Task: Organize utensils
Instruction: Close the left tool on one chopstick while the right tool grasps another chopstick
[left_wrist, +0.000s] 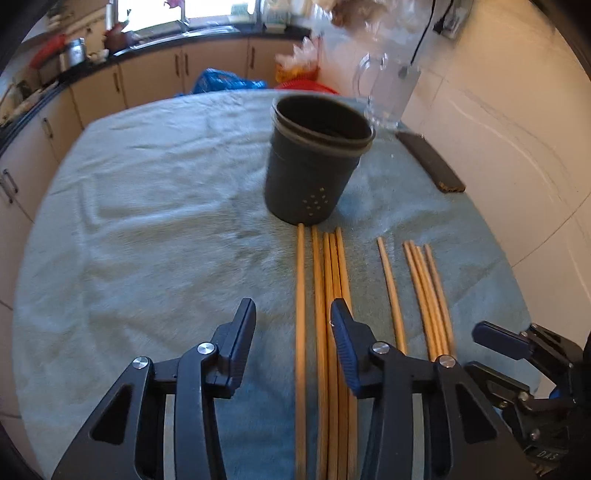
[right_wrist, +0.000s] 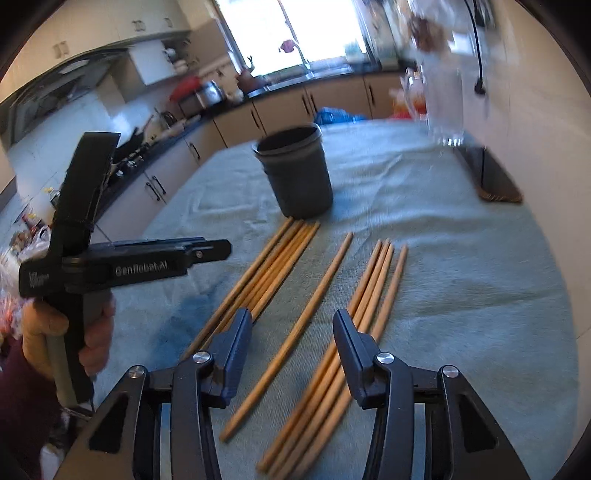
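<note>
A dark grey utensil holder (left_wrist: 314, 162) (right_wrist: 299, 173) stands upright on the cloth. In front of it lie wooden chopsticks: a left bundle (left_wrist: 325, 295) (right_wrist: 266, 273), a single stick (left_wrist: 391, 291) (right_wrist: 306, 314) and a right bundle (left_wrist: 428, 295) (right_wrist: 354, 332). My left gripper (left_wrist: 293, 310) is open over the left bundle's near end, with one stick showing in the gap and the pads clear of it. My right gripper (right_wrist: 291, 321) is open, and the single stick shows between its fingers, untouched. Each gripper also appears in the other's view, the right gripper (left_wrist: 474, 349) and the left gripper (right_wrist: 221, 249).
A pale teal cloth (left_wrist: 147, 184) covers the table. A clear glass jug (left_wrist: 384, 88) and a dark flat case (left_wrist: 432, 162) sit at the back right by the white wall. A hand (right_wrist: 48, 332) holds the left tool. Kitchen cabinets run behind.
</note>
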